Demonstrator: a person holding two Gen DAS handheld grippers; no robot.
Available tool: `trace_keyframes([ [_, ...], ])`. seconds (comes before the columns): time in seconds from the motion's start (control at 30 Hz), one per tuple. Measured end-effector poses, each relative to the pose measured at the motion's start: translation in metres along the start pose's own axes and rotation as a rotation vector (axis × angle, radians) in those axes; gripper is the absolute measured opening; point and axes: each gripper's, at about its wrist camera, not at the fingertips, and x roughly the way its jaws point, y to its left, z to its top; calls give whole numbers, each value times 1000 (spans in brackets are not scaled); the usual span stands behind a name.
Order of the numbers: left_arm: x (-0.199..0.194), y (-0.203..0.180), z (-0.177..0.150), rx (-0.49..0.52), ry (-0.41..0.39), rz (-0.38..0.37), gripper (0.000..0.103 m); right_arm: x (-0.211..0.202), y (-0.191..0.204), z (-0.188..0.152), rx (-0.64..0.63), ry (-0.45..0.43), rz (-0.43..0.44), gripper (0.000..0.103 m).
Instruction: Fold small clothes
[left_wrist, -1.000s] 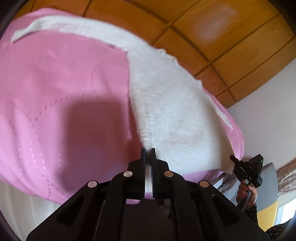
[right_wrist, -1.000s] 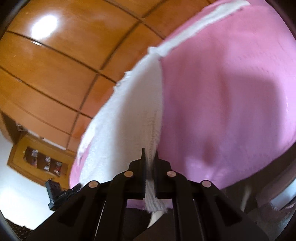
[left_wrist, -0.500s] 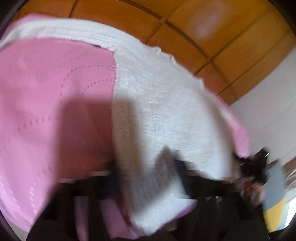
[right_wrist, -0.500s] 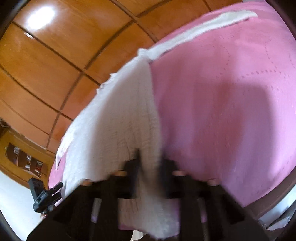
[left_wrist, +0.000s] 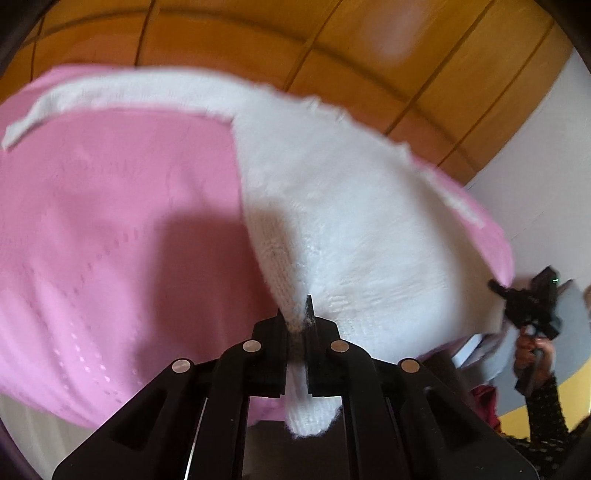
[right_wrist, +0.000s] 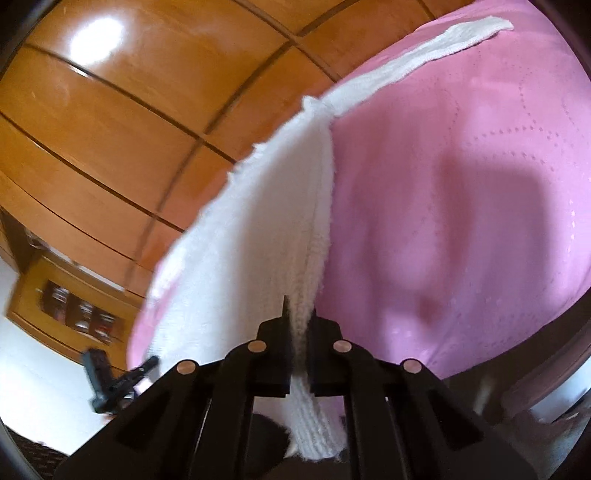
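Two fisheye views, both looking across a pink quilted cover with dotted stitching (left_wrist: 110, 229), spread flat as the working surface and filling most of each picture. Beyond its far edge, glossy orange-brown wooden panelling with dark seams (right_wrist: 110, 110), catching a bright patch of light. Low on the left in the right wrist view, a small wooden cabinet with open compartments (right_wrist: 74, 314) against a pale wall; contents too blurred to tell. At the far right of the left wrist view, pale wall, a grey shape and a patch of yellow, blurred.

On the cover, a white knitted garment with a fuzzy surface (left_wrist: 351, 206), one long narrow strip of it trailing off along the far edge of the cover. Near edge lifted off the cover at two points and stretched between them.

Left black two-finger gripper (left_wrist: 300, 321): jaws all but closed, clamped on a bunched fold of white knit, a tuft hanging out below. Right black two-finger gripper (right_wrist: 299, 325): jaws just eased a touch wider, yet pinched on the knit with a ribbed end drooping beneath.

Right of the left wrist view, a hand (left_wrist: 532, 350) with a dark dotted sleeve (left_wrist: 546, 424) below it, gripping the other tool's handle.
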Motion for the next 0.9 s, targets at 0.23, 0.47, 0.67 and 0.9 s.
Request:
trace_keyframes([
  [0.23,-5,9,12,-24,-45,14,62,-15,-3,15,-2,-90,18,57],
  [0.47,-26,27,61,-190,-252,2,79,-11,-35,63,166,-177,-14,52],
  [0.67,15,16,106,-264,-265,54,85,16,-65,118,278,-247,-41,45],
  [0.9,79,1,158,-218,-246,161,85,32,-116,193,440,-397,-132,44],
])
